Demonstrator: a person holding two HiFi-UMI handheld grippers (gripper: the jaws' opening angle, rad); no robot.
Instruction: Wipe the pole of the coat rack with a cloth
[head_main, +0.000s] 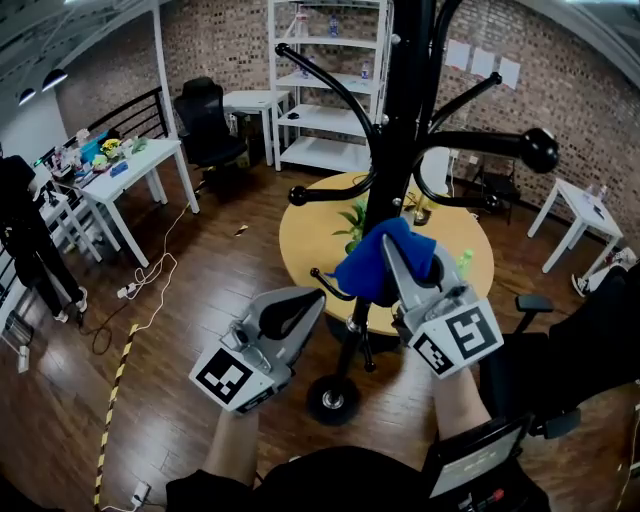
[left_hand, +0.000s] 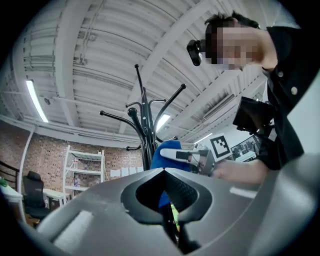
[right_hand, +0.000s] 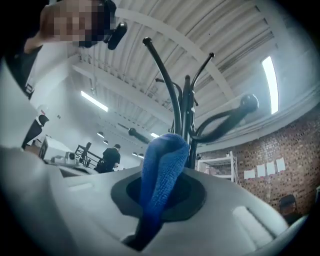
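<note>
Head view, nearest first: left gripper (head_main: 305, 306) clenched, jaws met tip to tip with nothing between them, low and to the left of the coat rack's base (head_main: 333, 398). Right gripper (head_main: 405, 262) higher and just right of the rack, clamped on a blue cloth (head_main: 372, 268), jaws pointing up and away. Cloth bunched out past the jaw tips and lying across the black pole (head_main: 402, 120) about midway up, below the curved hooks (head_main: 330, 85); actual contact with the pole not certain. Right gripper view: cloth standing up between the jaws, its top overlapping the pole. Left gripper view: jaws together, cloth and right gripper visible beyond them beside the pole. Behind the rack, a round yellow table (head_main: 300, 235) with a small green plant (head_main: 355, 218) on it. Farther off, wood floor (head_main: 190, 330), a white table (head_main: 140, 165) at left, a black chair (head_main: 205, 125), and white shelves (head_main: 320, 100) against a brick wall (head_main: 570, 110).
</note>
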